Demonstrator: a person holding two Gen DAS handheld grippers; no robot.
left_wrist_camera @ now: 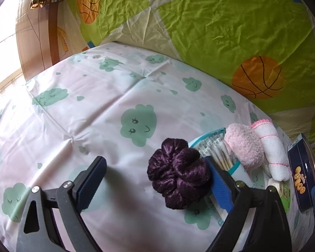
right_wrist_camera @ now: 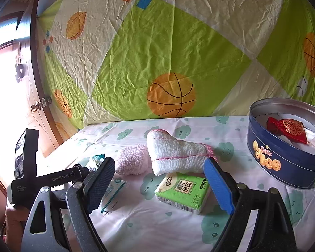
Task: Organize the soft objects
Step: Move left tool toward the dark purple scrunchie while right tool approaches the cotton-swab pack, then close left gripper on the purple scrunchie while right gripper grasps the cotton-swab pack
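The left gripper (left_wrist_camera: 155, 180) hovered low over the tabletop (left_wrist_camera: 94, 109), its jaws spread wide with nothing between them — the purple velvet scrunchie (left_wrist_camera: 178, 174) lay on the cloud-print cover, close against the inner face of its right finger. Just beyond that finger sat a clear pouch of cotton swabs (left_wrist_camera: 220, 155), then a pink fluffy sock (left_wrist_camera: 246, 145) and a rolled white gauze cloth (left_wrist_camera: 273, 149) with pink stitching, side by side and touching.

The right gripper (right_wrist_camera: 159, 180) was also held low and level, jaws wide apart and empty. A green tissue pack (right_wrist_camera: 183, 192) lay flat on the tabletop between its fingers, not touched by either. The gauze cloth (right_wrist_camera: 176, 153) rested just behind the pack, with the pink sock (right_wrist_camera: 132, 159) to its left.

To the right stood a round blue cookie tin (right_wrist_camera: 283, 159), lid off — inside it lay a red embroidered pouch (right_wrist_camera: 287, 130) against the tin's pale lining. The left gripper's body (right_wrist_camera: 48, 176) showed at the left edge of the right wrist view.
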